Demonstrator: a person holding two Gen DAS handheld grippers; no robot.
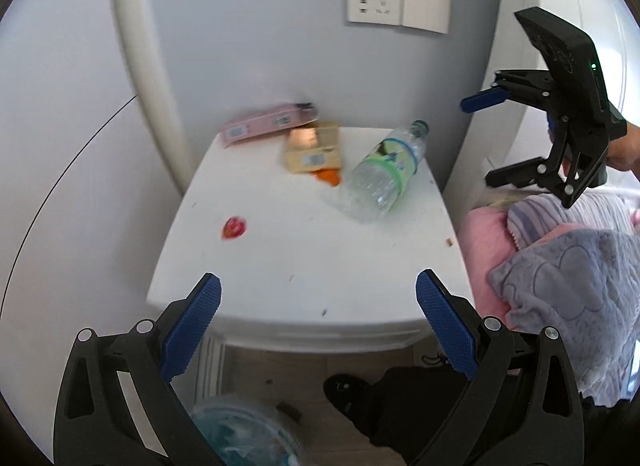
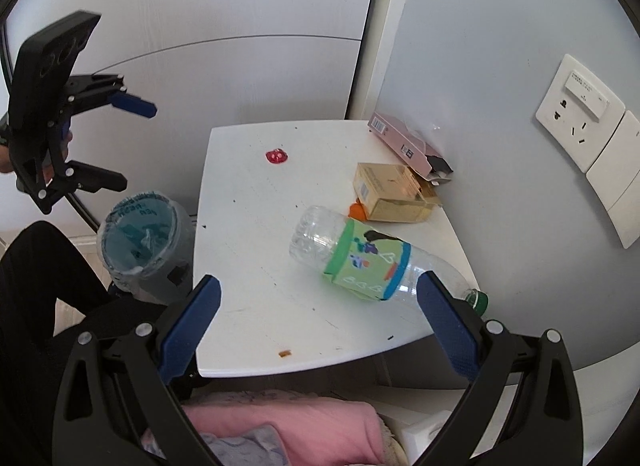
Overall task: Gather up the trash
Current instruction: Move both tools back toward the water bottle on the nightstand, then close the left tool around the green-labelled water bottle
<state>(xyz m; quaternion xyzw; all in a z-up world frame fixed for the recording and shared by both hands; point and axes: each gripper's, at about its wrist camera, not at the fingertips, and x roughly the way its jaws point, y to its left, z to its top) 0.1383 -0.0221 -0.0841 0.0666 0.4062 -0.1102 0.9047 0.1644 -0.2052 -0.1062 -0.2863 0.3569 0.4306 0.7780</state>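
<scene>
Left tool (image 1: 318, 322): blue-padded fingers spread apart, empty, held above the near edge of the white table (image 1: 304, 258). Right tool (image 2: 318, 324): fingers likewise apart, empty, hovering over the table's bed-side edge.

On the table: clear plastic bottle with green label and green cap (image 2: 372, 262), lying on its side; pink cardboard box (image 2: 404, 141) against the wall; tan cardboard box (image 2: 390, 193) touching it; small orange scrap (image 2: 357, 211) between the tan box and the bottle; red wrapper (image 2: 277, 155) well apart, alone.

On the floor beside the table: grey bin lined with a blue-green plastic bag (image 2: 140, 238); contents indistinct. Pink and lilac bedding (image 1: 560, 266) adjoins the table.
</scene>
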